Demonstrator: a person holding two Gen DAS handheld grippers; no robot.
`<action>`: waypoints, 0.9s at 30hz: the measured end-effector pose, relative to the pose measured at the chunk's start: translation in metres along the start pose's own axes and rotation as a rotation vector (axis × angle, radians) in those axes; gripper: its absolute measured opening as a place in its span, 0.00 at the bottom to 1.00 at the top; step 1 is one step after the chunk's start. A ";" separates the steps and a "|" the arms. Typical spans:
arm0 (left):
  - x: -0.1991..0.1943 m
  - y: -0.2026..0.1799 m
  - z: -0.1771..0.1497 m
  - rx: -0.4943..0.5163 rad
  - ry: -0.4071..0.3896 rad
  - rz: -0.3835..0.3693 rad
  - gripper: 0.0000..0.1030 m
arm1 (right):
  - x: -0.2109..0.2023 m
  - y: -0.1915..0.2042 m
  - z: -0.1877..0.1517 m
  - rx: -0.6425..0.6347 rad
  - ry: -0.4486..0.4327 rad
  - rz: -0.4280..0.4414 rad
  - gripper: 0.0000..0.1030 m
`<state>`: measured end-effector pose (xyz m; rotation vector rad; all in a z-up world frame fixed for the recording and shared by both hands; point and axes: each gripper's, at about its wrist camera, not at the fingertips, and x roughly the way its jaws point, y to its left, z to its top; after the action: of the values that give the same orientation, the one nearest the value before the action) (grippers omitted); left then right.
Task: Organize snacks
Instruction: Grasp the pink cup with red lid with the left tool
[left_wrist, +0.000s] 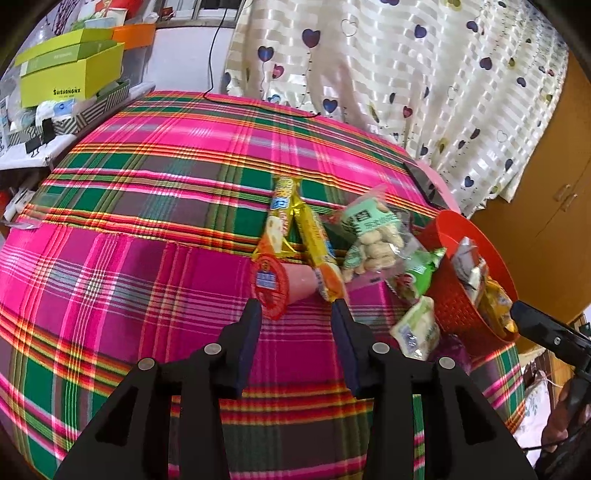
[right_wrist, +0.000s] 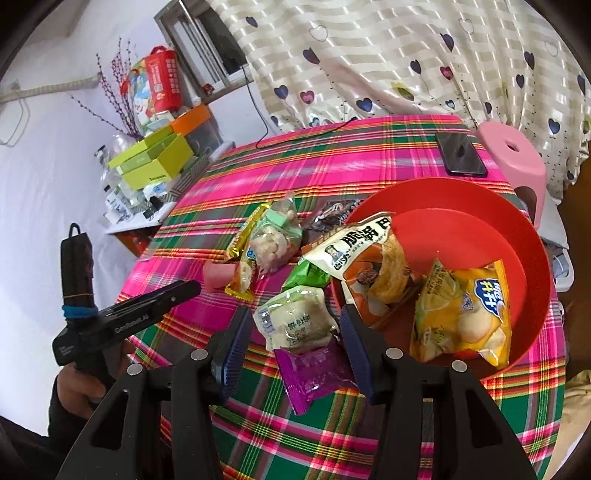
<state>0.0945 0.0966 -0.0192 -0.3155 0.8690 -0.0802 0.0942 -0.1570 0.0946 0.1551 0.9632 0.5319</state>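
Your left hand-held gripper (left_wrist: 297, 308) tilts steeply down over the pink-and-green plaid desk (left_wrist: 147, 229), its jaws spread and holding nothing, tips just short of the pink jelly cup with a red printed lid (left_wrist: 271, 286). Your right hand-held gripper (right_wrist: 293, 317) slopes down likewise, jaws apart around the pale green-white snack pouch (right_wrist: 299, 323) without pressing it; a purple wrapper (right_wrist: 314, 373) lies beneath. Just right of that pouch sits the red plastic basket (right_wrist: 524, 236), holding an orange-and-white crisp bag (right_wrist: 369, 254) with large Chinese characters and a yellow biscuit bag (right_wrist: 465, 314). Left of the basket lie a clear biscuit bag (right_wrist: 275, 236) and yellow wafer packs (left_wrist: 314, 236). Far beyond, a lime cardboard box (left_wrist: 74, 81) reads "SHISHONGNX".
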 end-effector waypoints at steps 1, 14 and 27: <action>0.003 0.003 0.002 -0.003 0.004 0.001 0.41 | 0.002 0.001 0.001 -0.003 0.003 0.001 0.47; 0.035 0.020 0.015 -0.039 0.027 -0.037 0.46 | 0.027 0.021 0.011 -0.049 0.043 0.024 0.47; 0.048 0.013 0.011 -0.006 0.030 -0.044 0.49 | 0.044 0.027 0.014 -0.064 0.075 0.025 0.47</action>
<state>0.1331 0.1021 -0.0522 -0.3396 0.8927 -0.1235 0.1159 -0.1106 0.0798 0.0906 1.0167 0.5939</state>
